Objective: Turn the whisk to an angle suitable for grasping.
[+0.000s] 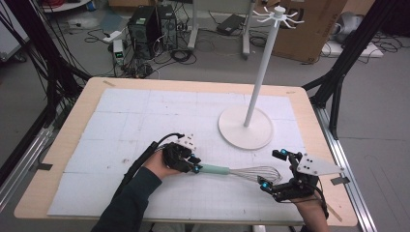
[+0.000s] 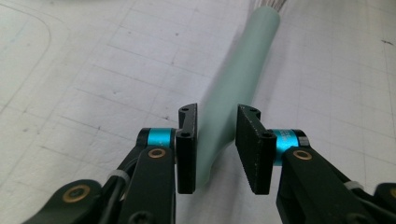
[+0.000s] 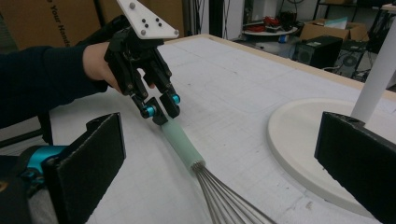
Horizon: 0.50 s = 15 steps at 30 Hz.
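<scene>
Whisk (image 1: 241, 172) lies flat near the table's (image 1: 63, 145) front edge, right of centre, long axis running along that edge. Your left gripper (image 1: 195, 167) has its fingers (image 2: 187, 149) pinching the mint handle end; wire head points at your right gripper (image 1: 276, 169), fingers spread wide, nothing between them. Stand (image 1: 245, 126) sits behind the whisk, toward the far right corner, so lift from the left

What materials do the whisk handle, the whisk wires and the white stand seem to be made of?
Whisk handle: probably silicone or soft plastic; pale green, matte, no shine.
Whisk wires: metal, likely steel; thin, grey, slightly shiny loops.
Stand: perhaps painted metal or plastic; smooth, even white base and pole. The look does not settle which.
</scene>
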{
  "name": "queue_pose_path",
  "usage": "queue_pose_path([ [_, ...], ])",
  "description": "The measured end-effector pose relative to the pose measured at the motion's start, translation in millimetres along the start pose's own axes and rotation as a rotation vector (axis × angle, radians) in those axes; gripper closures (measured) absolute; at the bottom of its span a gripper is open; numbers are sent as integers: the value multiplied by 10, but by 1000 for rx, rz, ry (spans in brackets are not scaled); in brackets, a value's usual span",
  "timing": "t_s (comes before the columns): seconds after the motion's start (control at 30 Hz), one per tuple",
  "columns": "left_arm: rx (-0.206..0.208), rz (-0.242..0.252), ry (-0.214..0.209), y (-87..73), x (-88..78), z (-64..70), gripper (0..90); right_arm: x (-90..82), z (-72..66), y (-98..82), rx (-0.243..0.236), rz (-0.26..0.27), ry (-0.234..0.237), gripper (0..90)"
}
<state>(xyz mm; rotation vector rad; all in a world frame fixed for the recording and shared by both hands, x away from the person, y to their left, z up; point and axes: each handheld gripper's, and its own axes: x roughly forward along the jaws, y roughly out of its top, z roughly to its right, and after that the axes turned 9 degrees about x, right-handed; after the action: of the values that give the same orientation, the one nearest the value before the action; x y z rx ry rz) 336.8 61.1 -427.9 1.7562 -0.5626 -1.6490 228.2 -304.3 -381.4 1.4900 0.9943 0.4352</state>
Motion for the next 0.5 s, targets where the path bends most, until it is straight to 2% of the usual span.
queue_pose_path([
  [0.07, -7, -1, 21, -4, -16, -13, 721, -2, 10, -1, -6, 4, -3, 10],
  [0.17, -10, -9, 31, -16, -20, -29, 721, -1, 4, 0, -3, 2, 0, 10],
  [0.3, 3, -27, 70, -13, -7, -20, 720, 6, 2, 0, -3, -1, -1, 10],
  [0.5, 14, -14, 63, -3, -31, -3, 715, 4, 0, 0, -3, -1, -1, 10],
])
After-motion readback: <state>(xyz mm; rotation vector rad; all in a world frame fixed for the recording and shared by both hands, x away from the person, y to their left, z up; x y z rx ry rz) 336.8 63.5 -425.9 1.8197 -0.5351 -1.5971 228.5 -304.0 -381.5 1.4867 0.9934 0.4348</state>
